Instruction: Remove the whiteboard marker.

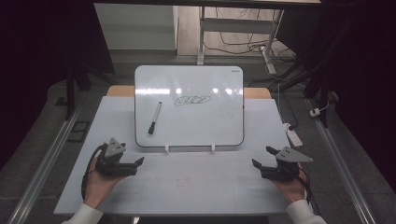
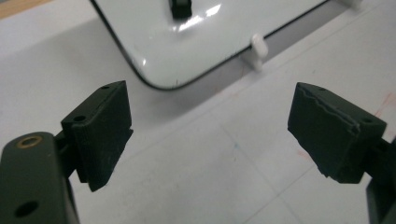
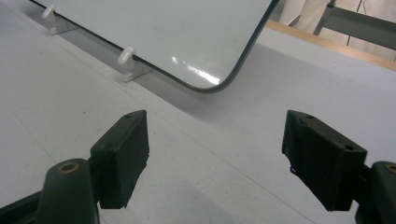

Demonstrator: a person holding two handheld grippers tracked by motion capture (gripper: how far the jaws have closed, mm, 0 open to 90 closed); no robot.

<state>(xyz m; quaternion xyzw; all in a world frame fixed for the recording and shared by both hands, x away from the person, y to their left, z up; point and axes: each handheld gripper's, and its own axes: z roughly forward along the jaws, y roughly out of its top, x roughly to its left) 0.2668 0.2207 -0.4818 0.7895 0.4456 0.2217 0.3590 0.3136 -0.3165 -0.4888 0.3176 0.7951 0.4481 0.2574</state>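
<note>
both grippers resting low on the white table sheet (image 1: 187, 186), near edge, 1 at each side; nothing held

left gripper (image 1: 135, 163): jaws spread wide, nothing between them, bare sheet showing through the gap in the left gripper view (image 2: 210, 135). right gripper (image 1: 262, 157): jaws likewise wide and empty (image 3: 215, 158)

marker (image 1: 154, 118) lying on the whiteboard (image 1: 189, 135), left half, well apart from both grippers. long axis running near-far with a slight lean, dark capped end toward the near edge. scribble (image 1: 192, 100) to its right, near board centre

key relation: marker lies ahead of the left gripper and slightly inward; right gripper sits across the board's whole width from it. left judged the nearer hand for a pickup; jaws would want to close across the barrel, not along it

views compared: high view gives the full marker and the scribble; left gripper view catches just the marker's dark end (image 2: 180, 8) at top edge, plus board corner (image 2: 159, 70) and 1 white support peg (image 2: 258, 45); right gripper view gives the other near corner (image 3: 210, 70) and 2 pegs (image 3: 126, 55)
</note>
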